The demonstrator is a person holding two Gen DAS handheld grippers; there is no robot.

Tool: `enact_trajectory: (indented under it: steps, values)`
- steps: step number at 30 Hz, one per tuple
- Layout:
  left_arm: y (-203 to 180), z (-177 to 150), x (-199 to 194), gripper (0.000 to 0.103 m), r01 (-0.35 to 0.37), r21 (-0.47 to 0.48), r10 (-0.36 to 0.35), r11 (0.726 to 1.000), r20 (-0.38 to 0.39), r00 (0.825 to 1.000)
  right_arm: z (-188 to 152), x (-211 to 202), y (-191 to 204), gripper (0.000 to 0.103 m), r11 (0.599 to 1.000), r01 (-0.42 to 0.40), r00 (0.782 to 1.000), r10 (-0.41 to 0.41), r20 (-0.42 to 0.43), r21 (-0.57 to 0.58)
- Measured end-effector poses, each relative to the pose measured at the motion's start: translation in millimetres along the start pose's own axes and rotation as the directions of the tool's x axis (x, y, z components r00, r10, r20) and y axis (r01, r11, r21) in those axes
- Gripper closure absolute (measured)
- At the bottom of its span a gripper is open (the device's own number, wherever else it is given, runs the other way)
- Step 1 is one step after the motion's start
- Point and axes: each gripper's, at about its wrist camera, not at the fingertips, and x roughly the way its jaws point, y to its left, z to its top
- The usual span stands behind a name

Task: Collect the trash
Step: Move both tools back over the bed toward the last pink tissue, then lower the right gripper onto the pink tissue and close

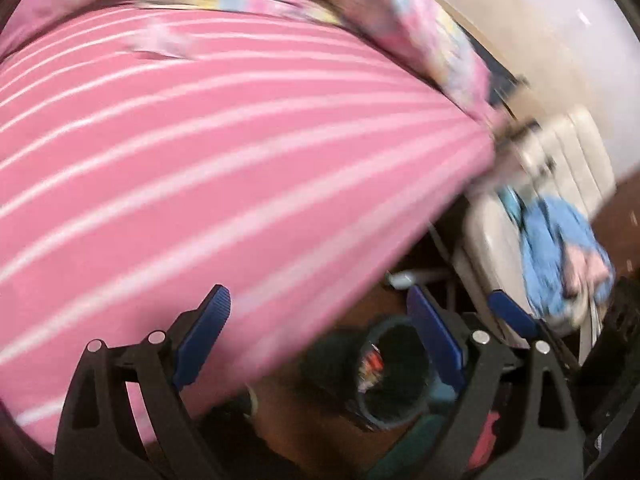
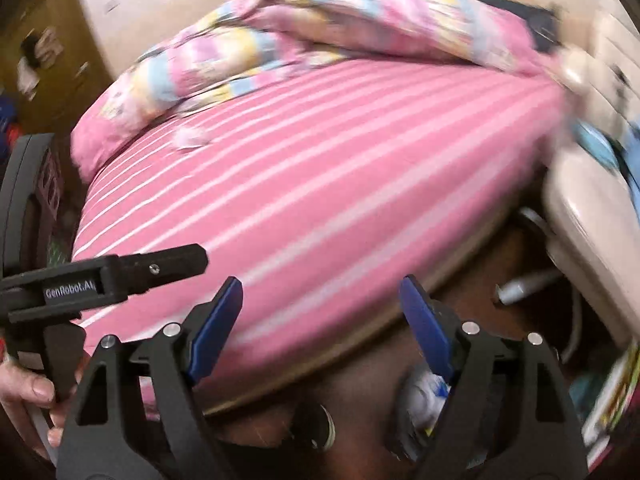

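Both grippers hang with jaws spread wide and nothing between them, over the edge of a bed dressed in a pink, white-striped sheet (image 2: 320, 168). The left gripper (image 1: 320, 320) sits above a dark waste bin (image 1: 394, 376) on the brown floor, with bits of coloured trash blurred inside its mouth. The right gripper (image 2: 320, 316) looks across the mattress, where a small crumpled scrap (image 2: 188, 138), pale and too blurred to identify, lies on the sheet near a bunched pink cartoon-print quilt (image 2: 280, 36). Just under its right finger a white-and-blue wad of rubbish (image 2: 426, 396) shows down by the floor. A cream chair (image 1: 560, 168) heaped with blue clothing (image 1: 556, 248) crowds the bed's corner. The person's left hand (image 2: 28, 396) grips the other tool's black handle at the frame's edge.
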Motion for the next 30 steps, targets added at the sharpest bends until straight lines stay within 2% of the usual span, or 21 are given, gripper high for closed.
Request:
enact_trajectory:
  steps: [6, 11, 16, 17, 21, 23, 24, 26, 30]
  values:
    - [110, 54, -15, 0.015, -0.096, -0.130, 0.102, 0.987, 0.044, 0.994, 56, 57, 90, 0.023, 0.986, -0.064, 0.998, 0.063, -0.009, -0.153]
    - [177, 101, -10, 0.015, -0.124, -0.189, 0.142, 0.974, 0.084, 0.986, 102, 121, 155, 0.023, 0.961, -0.102, 0.995, 0.100, -0.023, -0.256]
    - [210, 136, 4, 0.015, -0.129, -0.196, 0.153, 0.972, 0.110, 0.982, 147, 183, 207, 0.023, 0.937, -0.115, 0.993, 0.106, -0.044, -0.331]
    - [218, 144, 8, 0.015, -0.154, -0.201, 0.178, 0.967, 0.110, 0.978, 156, 198, 218, 0.023, 0.929, -0.115, 0.993, 0.105, -0.048, -0.351]
    - [244, 159, 16, 0.015, -0.137, -0.205, 0.164, 0.969, 0.121, 0.979, 187, 245, 248, 0.023, 0.908, -0.100, 0.995, 0.083, -0.059, -0.407]
    - [253, 163, 22, 0.015, -0.162, -0.204, 0.189, 0.965, 0.120, 0.975, 199, 270, 262, 0.023, 0.898, -0.094, 0.995, 0.073, -0.066, -0.429]
    - [258, 163, 25, 0.015, -0.162, -0.210, 0.189, 0.964, 0.115, 0.975, 202, 275, 263, 0.023, 0.892, -0.117, 0.993, 0.091, -0.081, -0.436]
    - [262, 169, 28, 0.015, -0.152, -0.224, 0.181, 0.963, 0.113, 0.977, 209, 297, 273, 0.023, 0.888, -0.099, 0.994, 0.070, -0.080, -0.449]
    - [257, 183, 28, 0.015, -0.166, -0.186, 0.193, 0.969, 0.139, 0.971, 218, 328, 277, 0.025, 0.895, -0.093, 0.994, 0.055, -0.099, -0.436]
